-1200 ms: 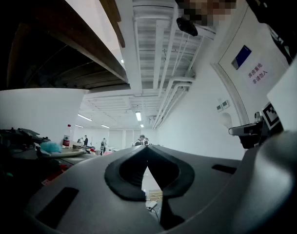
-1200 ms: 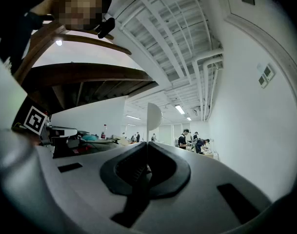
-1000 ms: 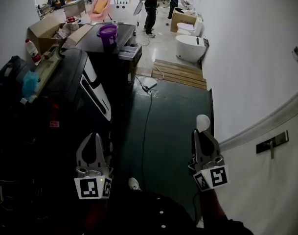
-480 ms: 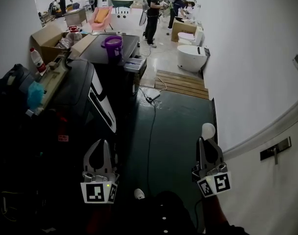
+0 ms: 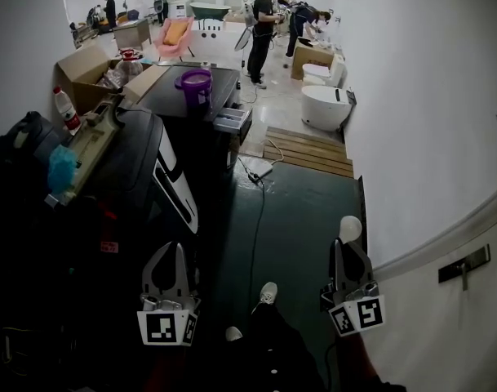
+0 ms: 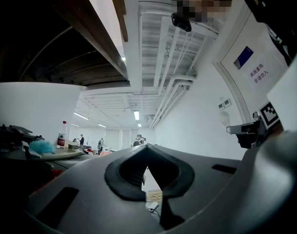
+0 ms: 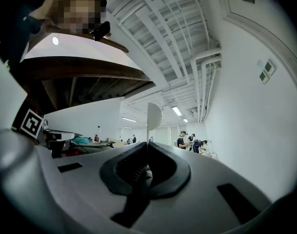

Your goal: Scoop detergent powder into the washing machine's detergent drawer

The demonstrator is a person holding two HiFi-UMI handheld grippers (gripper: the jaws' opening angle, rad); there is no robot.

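Note:
My right gripper (image 5: 343, 250) is shut on the thin handle of a white scoop (image 5: 349, 229), whose round bowl sticks up past the fingertips near the right wall. In the right gripper view the scoop (image 7: 153, 115) stands upright between the closed jaws. My left gripper (image 5: 176, 253) is shut with nothing in it, low at the left beside a black machine with a white panel (image 5: 171, 182). Farther ahead stands a dark washing machine (image 5: 170, 88) with a purple tub (image 5: 196, 82) on top and its drawer (image 5: 232, 119) pulled out. Both grippers are well short of it.
A cable (image 5: 255, 211) runs along the dark green floor. A wooden pallet (image 5: 308, 149) and white fixtures (image 5: 326, 104) lie ahead on the right. Cardboard boxes (image 5: 85, 65) and a bottle (image 5: 65, 109) sit at the left. People (image 5: 263, 23) stand at the back. The person's shoe (image 5: 267, 292) is between the grippers.
The whole scene has slid down and nearer as the person walks forward. Both grippers stay shut, low in the frame, with the scoop still held. One shoe has stepped ahead.

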